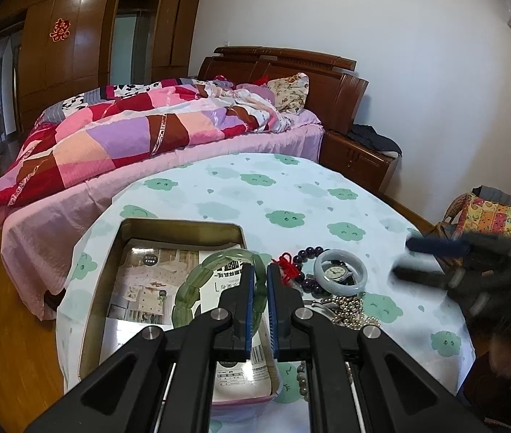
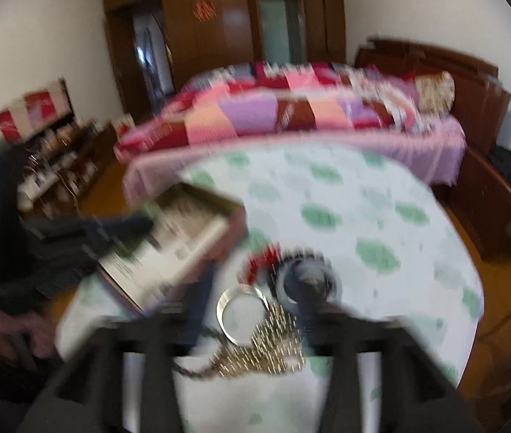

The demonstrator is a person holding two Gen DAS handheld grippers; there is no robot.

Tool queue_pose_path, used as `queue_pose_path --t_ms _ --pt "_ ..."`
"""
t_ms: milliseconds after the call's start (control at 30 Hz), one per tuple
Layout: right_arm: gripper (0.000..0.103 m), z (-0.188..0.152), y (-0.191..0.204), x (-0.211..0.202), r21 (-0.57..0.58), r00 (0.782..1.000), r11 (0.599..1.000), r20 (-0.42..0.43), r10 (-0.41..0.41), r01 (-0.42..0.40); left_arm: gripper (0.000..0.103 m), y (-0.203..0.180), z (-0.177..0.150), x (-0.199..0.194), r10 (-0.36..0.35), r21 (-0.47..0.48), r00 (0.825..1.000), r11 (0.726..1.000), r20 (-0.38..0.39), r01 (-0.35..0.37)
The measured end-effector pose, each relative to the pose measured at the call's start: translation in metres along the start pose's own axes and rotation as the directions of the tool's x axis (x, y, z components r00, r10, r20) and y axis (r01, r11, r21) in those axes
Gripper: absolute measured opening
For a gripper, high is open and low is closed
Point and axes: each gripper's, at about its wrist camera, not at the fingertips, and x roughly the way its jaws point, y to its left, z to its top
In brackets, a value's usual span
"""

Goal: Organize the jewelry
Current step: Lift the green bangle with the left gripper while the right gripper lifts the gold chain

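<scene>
Jewelry lay heaped on the clouded tablecloth point(image 1: 291, 187): the left gripper point(image 1: 261, 278) pinched a green bracelet point(image 1: 197, 281) over the tin tray point(image 1: 183, 225), while the right gripper point(image 2: 252, 310) (badly blurred) hung with jaws spread above a silver bangle point(image 2: 221, 310), chain point(image 2: 270, 353) and pale bangle point(image 1: 340, 257).

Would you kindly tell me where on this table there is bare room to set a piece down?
The far half of the cloud-print tablecloth, between the bed and the jewelry, lies bare. The metal tin holds only a leaflet, with its far end open. It is crowded right of the tin: pale bangle, watch, dark beads and bead chain bunch together.
</scene>
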Motion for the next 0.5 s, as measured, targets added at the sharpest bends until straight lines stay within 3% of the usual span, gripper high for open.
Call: queue_pose_path --t_ms 200,433,467,500 --pt "0.035 -0.031 -0.001 0.049 -0.006 0.989 0.998 -0.130 -0.067 0.067 0.006 0.005 -0.006 0.013 0.008 -0.014 0.999 1.000 -0.034 -0.009" --pt "0.034 -0.045 0.001 0.064 -0.030 0.975 0.995 -0.196 -0.104 0.100 0.006 0.005 -0.006 0.012 0.004 -0.011 0.999 1.000 -0.036 -0.004" --pt "0.030 -0.047 0.001 0.066 -0.034 0.973 0.993 -0.202 -0.113 0.109 0.006 0.004 -0.006 0.012 0.003 -0.010 0.999 1.000 -0.037 -0.003" --pt "0.018 -0.050 0.000 0.068 -0.035 0.972 0.993 -0.206 -0.116 0.111 0.006 0.004 -0.006 0.012 0.003 -0.010 0.999 1.000 -0.038 -0.004"
